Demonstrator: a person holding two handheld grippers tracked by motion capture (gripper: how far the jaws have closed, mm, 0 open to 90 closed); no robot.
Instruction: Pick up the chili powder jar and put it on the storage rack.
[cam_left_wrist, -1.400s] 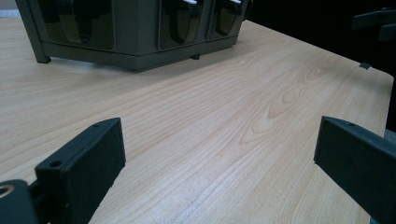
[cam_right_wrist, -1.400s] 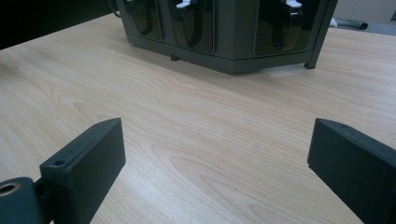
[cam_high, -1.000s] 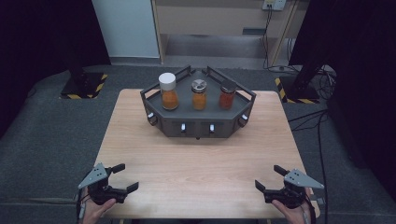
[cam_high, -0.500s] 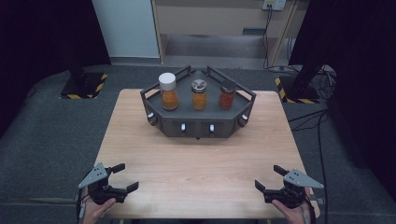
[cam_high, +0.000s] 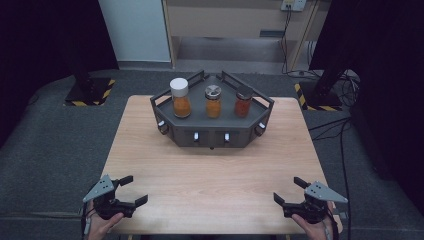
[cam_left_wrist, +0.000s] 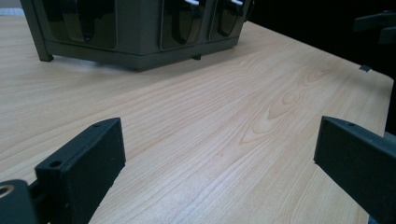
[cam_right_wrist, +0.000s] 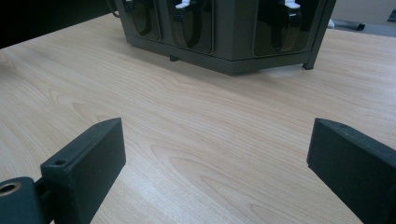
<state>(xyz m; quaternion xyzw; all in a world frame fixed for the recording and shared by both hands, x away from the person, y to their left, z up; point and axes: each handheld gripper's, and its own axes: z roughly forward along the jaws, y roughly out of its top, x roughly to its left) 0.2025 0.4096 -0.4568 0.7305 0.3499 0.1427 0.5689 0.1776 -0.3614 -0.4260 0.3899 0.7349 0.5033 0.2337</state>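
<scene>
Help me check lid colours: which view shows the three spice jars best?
The high view: the white-lidded jar, the silver-lidded jar and the dark-lidded jar stand in a row on the grey rack. Both gripper views catch the rack's lower front, its top cut off.

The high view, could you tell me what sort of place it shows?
Probably a lab or recording studio, not a kitchen. A bare wooden table stands on grey carpet between dark curtains; stand bases with hazard stripes flank it, and cables trail over the floor. A grey rack carries three spice jars.
</scene>
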